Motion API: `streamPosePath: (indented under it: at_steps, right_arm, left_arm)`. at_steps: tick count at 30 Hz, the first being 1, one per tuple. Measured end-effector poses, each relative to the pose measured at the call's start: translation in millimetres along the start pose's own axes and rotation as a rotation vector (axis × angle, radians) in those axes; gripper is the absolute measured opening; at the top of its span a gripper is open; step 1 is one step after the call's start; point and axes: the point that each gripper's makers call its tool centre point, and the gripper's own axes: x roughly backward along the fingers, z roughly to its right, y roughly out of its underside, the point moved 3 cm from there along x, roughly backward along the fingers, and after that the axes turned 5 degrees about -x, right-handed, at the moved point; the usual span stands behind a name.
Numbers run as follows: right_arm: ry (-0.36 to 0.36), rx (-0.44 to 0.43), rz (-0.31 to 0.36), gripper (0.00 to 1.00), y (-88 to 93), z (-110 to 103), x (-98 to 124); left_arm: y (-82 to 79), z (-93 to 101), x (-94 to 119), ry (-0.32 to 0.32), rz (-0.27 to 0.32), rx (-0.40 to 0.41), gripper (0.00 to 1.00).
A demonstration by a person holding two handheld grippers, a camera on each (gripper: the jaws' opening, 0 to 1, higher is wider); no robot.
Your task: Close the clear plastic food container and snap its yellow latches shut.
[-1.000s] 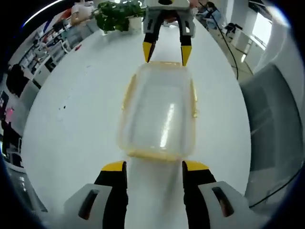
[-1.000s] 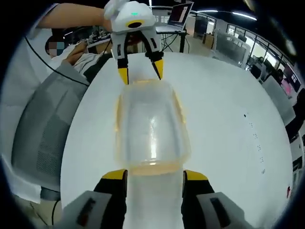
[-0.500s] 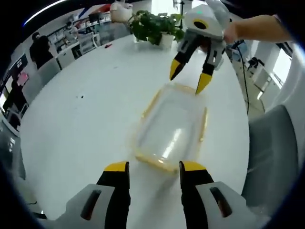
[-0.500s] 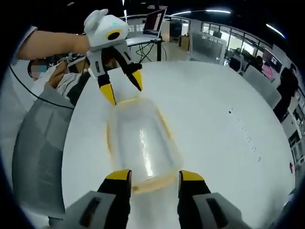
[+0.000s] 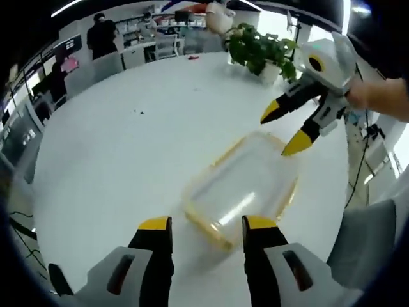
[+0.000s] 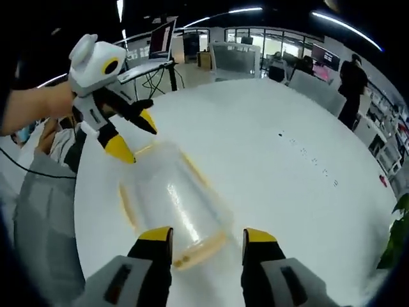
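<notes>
Table (image 5: pixel 128 141): lying big, round and white under everything.
Left gripper (image 5: pixel 203 225): hanging just above the near end of the box, jaws wide apart, holding nothing.
Box (image 5: pixel 243 185): sitting clear and flat on the table between both grippers, lid looking already down.
Yellow latches (image 5: pixel 208 229): hard to tell, too blurry to say if snapped.
Right gripper (image 6: pixel 202 237): hovering at the other end, jaws wide apart, empty.
Plant (image 5: pixel 259 48): standing far back.
Left to do: likely pressing the latches shut.
</notes>
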Motion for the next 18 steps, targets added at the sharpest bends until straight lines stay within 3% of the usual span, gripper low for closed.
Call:
streamPosePath:
  at_steps: [4, 6, 11, 18]
  right_arm:
    - [0.000, -0.063, 0.018, 0.41, 3.2, -2.6, 0.1]
    - [-0.001, -0.116, 0.031, 0.41, 4.4, -2.0, -0.5]
    - [-0.004, -0.243, 0.052, 0.43, 8.2, -1.1, -2.6]
    - [-0.020, -0.296, 0.063, 0.39, 10.1, -4.1, -2.6]
  left_arm:
    - [7.4, 1.4, -3.1, -0.014, -0.025, 0.026, 0.43]
    - [6.9, 3.7, -4.2, 0.000, 0.004, 0.110, 0.43]
    - [9.2, 4.0, -4.0, -0.003, -0.002, 0.131, 0.42]
    - [8.5, 8.1, -5.1, 0.008, 0.009, 0.144, 0.38]
